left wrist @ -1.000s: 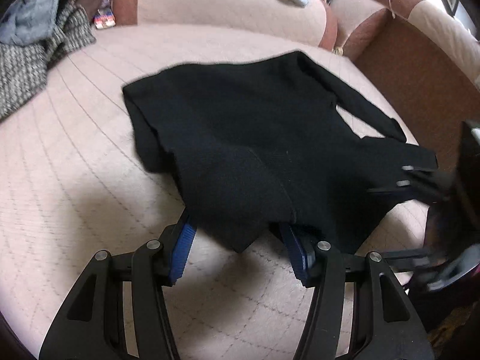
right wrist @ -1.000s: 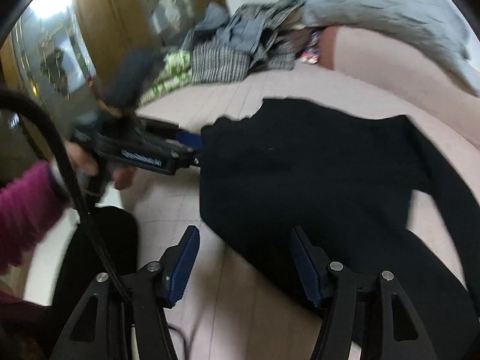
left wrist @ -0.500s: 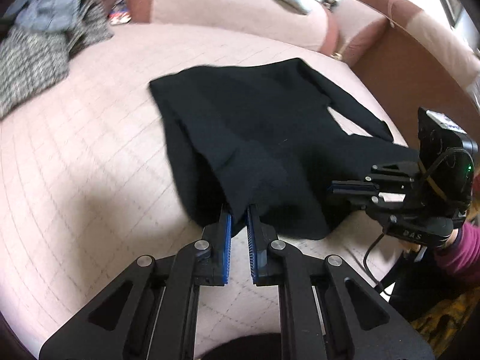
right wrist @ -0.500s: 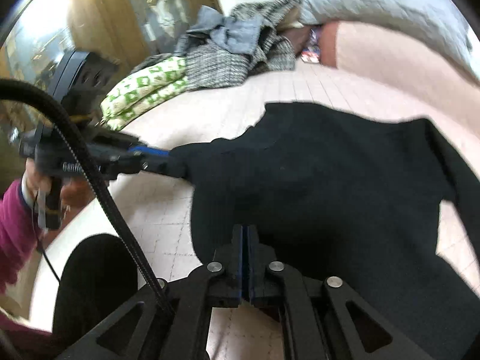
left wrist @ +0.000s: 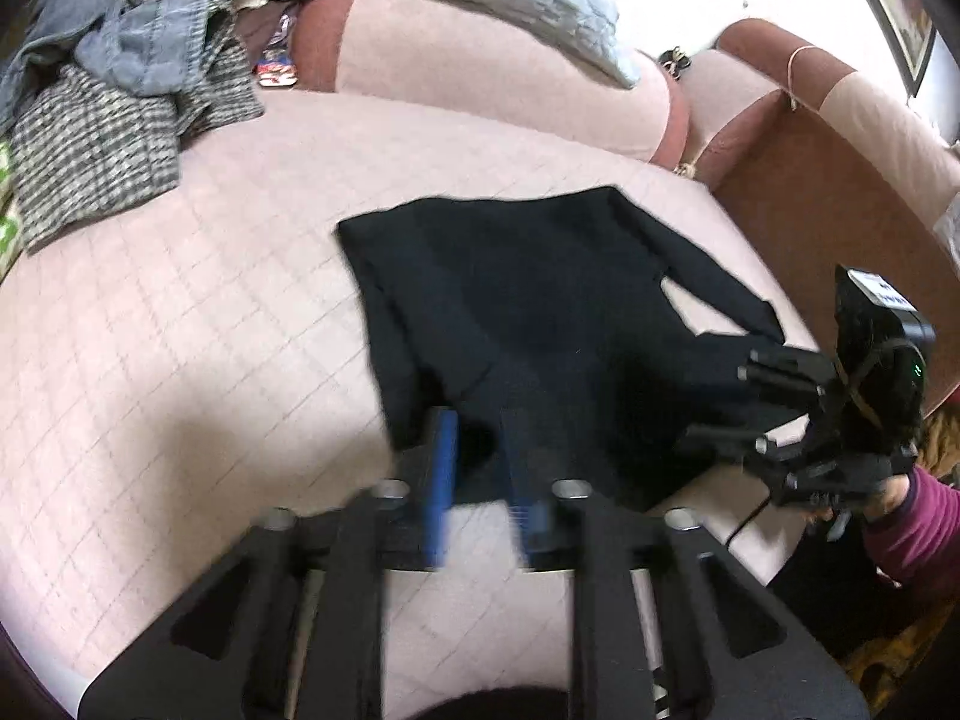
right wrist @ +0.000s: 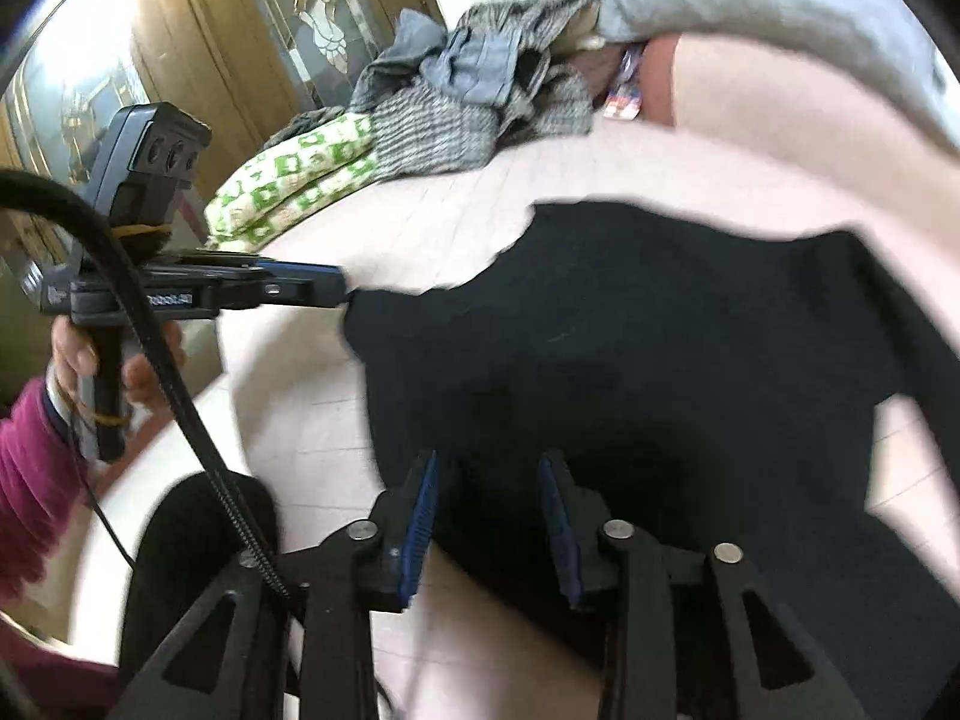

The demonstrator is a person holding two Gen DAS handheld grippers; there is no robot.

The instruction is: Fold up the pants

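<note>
Both tongs, the left gripper (left wrist: 477, 468) and right gripper (right wrist: 489, 516), are being held spread at the black pants (left wrist: 540, 324) edge, which should be laid down flat.

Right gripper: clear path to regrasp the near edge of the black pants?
Probably yes. The right gripper is open, and the near edge of the black pants lies between its fingers, with nothing in the way. The left gripper works a separate corner.
</note>
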